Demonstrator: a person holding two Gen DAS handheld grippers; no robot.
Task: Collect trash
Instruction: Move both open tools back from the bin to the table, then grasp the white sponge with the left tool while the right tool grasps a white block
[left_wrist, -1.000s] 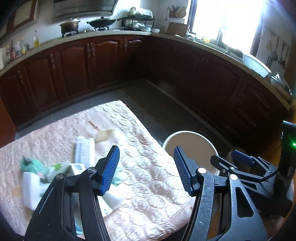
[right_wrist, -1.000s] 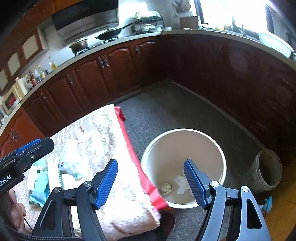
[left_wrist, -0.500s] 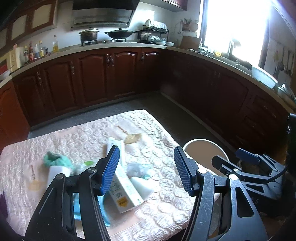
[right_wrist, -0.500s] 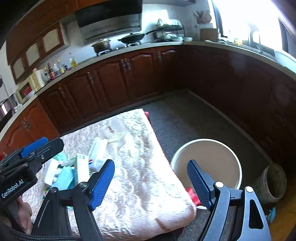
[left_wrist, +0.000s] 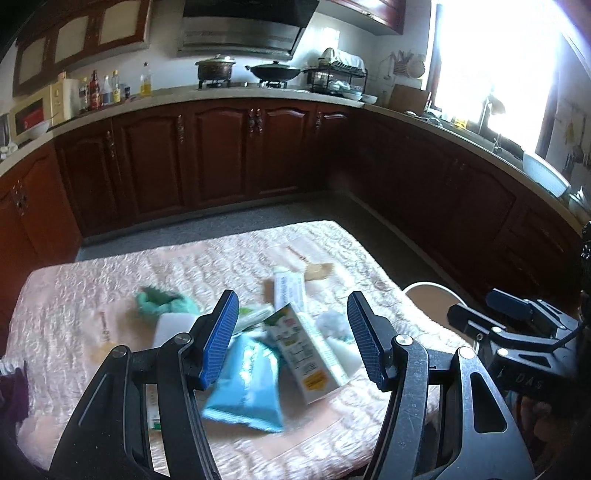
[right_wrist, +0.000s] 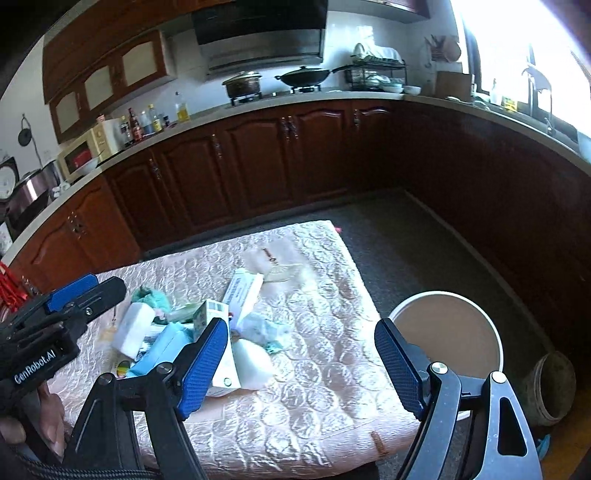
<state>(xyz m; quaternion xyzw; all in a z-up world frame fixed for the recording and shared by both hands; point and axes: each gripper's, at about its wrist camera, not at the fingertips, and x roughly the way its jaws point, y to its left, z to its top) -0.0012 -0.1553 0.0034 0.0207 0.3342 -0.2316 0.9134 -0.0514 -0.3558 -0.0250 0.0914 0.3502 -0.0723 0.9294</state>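
Note:
A pile of trash lies on a pink quilted table: a green-and-white carton, a blue packet, a long white box, a teal crumpled wrapper and white pieces. My left gripper is open and empty above the pile. My right gripper is open and empty above the table's right part. The pile also shows in the right wrist view, with the carton and the white box. A cream bin stands on the floor right of the table.
A small dirty pot stands on the floor beside the bin. Dark wood cabinets run around the room. The counter holds a pot, a wok and a dish rack. Grey floor lies between table and cabinets.
Both grippers have swung up and left, away from the bin and toward the trash pile. The pile now sits between the left fingers. Both grippers stay open.

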